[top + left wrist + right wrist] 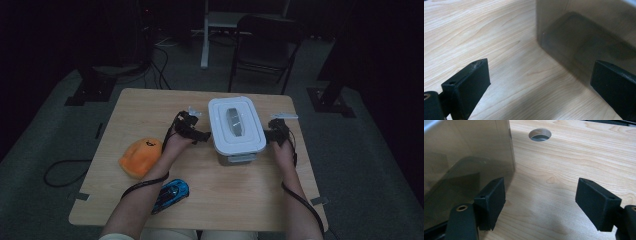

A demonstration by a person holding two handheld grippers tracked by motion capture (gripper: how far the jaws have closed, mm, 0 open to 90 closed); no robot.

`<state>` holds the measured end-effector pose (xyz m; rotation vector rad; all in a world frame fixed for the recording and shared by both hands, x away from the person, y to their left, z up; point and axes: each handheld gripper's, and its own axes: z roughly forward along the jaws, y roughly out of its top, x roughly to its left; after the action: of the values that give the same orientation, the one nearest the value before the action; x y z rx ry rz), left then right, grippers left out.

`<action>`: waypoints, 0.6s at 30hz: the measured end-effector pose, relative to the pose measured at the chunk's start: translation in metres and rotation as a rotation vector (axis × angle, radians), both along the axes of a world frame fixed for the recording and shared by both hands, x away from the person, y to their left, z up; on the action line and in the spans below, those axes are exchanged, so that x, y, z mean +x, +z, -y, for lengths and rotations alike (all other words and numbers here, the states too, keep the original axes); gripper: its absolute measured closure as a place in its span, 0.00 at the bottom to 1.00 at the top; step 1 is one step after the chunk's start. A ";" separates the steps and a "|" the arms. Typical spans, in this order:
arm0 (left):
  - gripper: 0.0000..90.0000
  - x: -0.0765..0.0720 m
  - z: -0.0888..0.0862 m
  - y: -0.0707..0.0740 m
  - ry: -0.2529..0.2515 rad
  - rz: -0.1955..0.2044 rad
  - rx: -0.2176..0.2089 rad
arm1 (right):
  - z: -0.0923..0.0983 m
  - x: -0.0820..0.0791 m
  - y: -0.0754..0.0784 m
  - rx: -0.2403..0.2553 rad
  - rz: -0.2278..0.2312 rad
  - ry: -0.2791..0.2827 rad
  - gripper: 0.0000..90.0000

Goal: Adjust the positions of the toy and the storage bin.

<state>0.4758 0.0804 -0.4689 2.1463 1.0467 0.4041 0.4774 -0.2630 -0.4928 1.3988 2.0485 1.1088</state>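
**Both grippers positioned at the sides of the lidded box**

The lidded box [236,131] stands on the wooden table [150,107], slightly right of centre and toward the far half of the top. Its white lid [235,122] is seated, and the walls below it are translucent grey.

Left gripper [196,134]: located just beside the box's left wall. In the left gripper view its jaws stand wide apart with bare table between them. The box wall [584,37] fills the upper right of that view; the right-hand jaw sits close against it, though contact cannot be confirmed. Nothing is gripped.

Right gripper [272,134]: located just beside the box's right wall. In the right gripper view its jaws are also spread wide — bare wood lies between them. The box wall [466,152] occupies the left of that view, and the left-hand jaw lies in front of it near the box's corner; whether it touches cannot be told. Nothing is gripped. A round hole [540,134] in the table top appears beyond the box corner.

Other items on the table — all well apart from the box:
- an orange soft toy [140,157] near the left edge, just beside the person's left forearm;
- a blue toy car [172,195] toward the near edge, partly under that forearm.
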 end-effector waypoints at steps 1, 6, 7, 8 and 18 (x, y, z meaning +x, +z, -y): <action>0.03 -0.001 0.002 0.000 -0.010 -0.002 0.002 | -0.001 0.000 0.001 -0.002 0.001 0.009 0.26; 0.03 -0.003 0.007 0.002 -0.027 -0.004 0.015 | -0.002 0.000 0.003 0.012 0.012 0.046 0.28; 0.04 -0.004 0.007 0.003 -0.034 -0.005 0.017 | -0.001 0.000 0.003 0.018 0.003 0.053 0.28; 0.04 -0.004 0.007 0.004 -0.035 0.000 0.018 | -0.001 0.000 0.003 0.018 0.003 0.062 0.29; 0.04 -0.017 0.011 0.007 -0.050 0.012 0.029 | 0.000 -0.009 0.004 0.005 0.017 0.110 0.31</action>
<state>0.4585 0.0692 -0.4624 2.1880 0.9839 0.4106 0.4684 -0.2630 -0.4885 1.2880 2.1338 1.1663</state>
